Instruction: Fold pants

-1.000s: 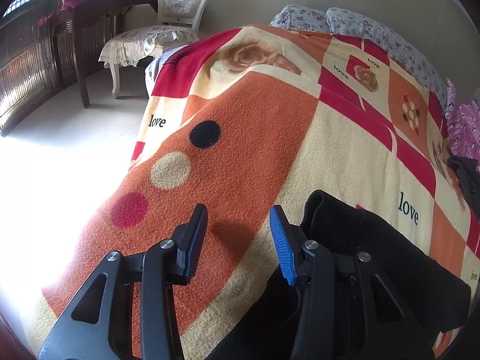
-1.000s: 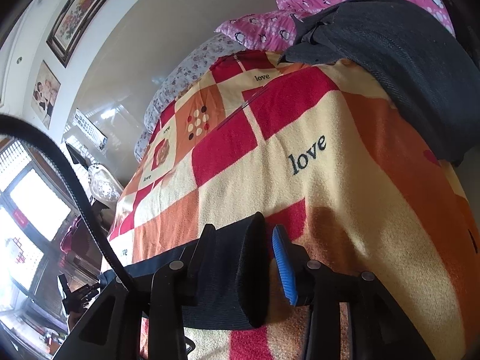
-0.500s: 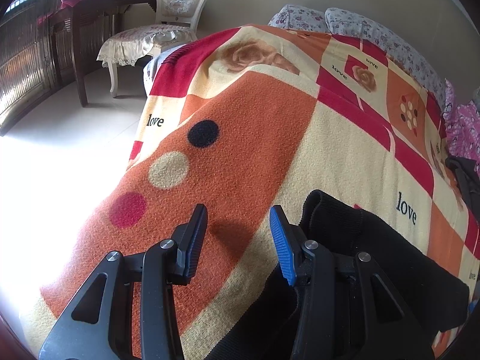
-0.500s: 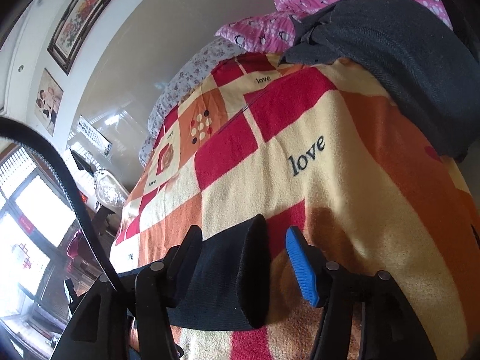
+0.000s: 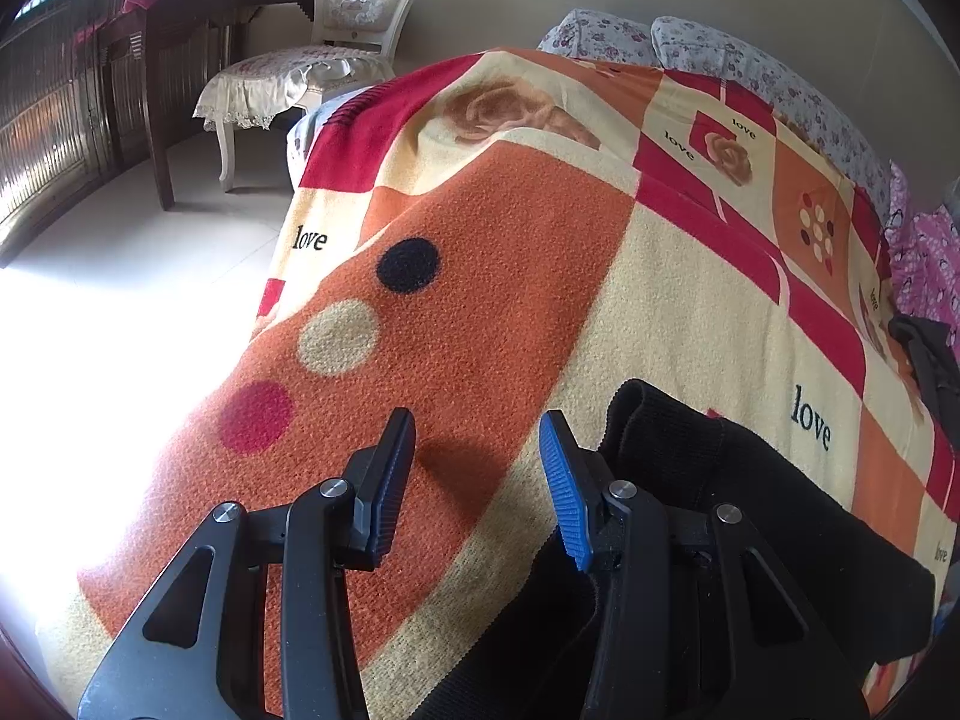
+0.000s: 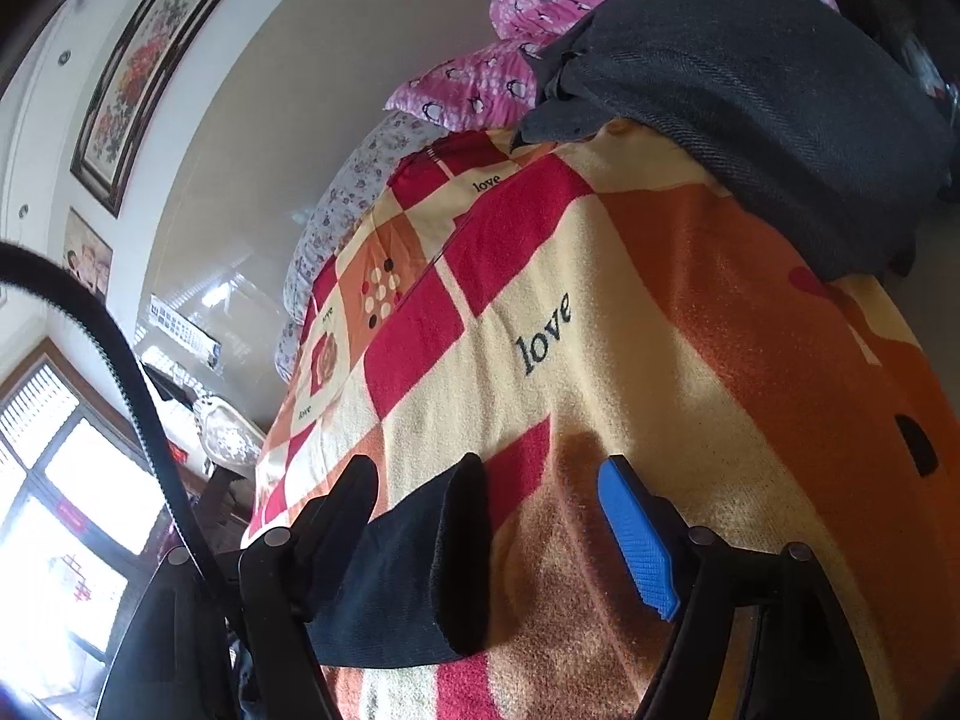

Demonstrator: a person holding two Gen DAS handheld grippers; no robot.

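Through the left wrist camera we see our left gripper [image 5: 477, 438] hanging over the bed's patterned blanket [image 5: 498, 324], its jaws partly apart with only orange fleece showing between them. The black pants [image 5: 750, 510] lie on the blanket just right of the blue-padded finger [image 5: 561, 486], their ribbed edge passing behind and under that finger; the pads press on nothing. Beyond the bed stand a white chair [image 5: 354, 6] and a dark wooden desk [image 5: 198, 0] on a pale floor.

Through the right wrist camera our right gripper [image 6: 486, 492] has its jaws opening. A folded edge of the black pants [image 6: 420, 570] sits between them, lying against the left finger [image 6: 348, 498], while the blue pad of the other finger [image 6: 639, 546] stands clear of the cloth with bare blanket [image 6: 600, 360] in the gap. Farther up the bed a dark grey garment [image 6: 750, 90] lies heaped by pink pillows [image 6: 480, 84]. A framed picture [image 6: 150, 72] hangs on the wall.
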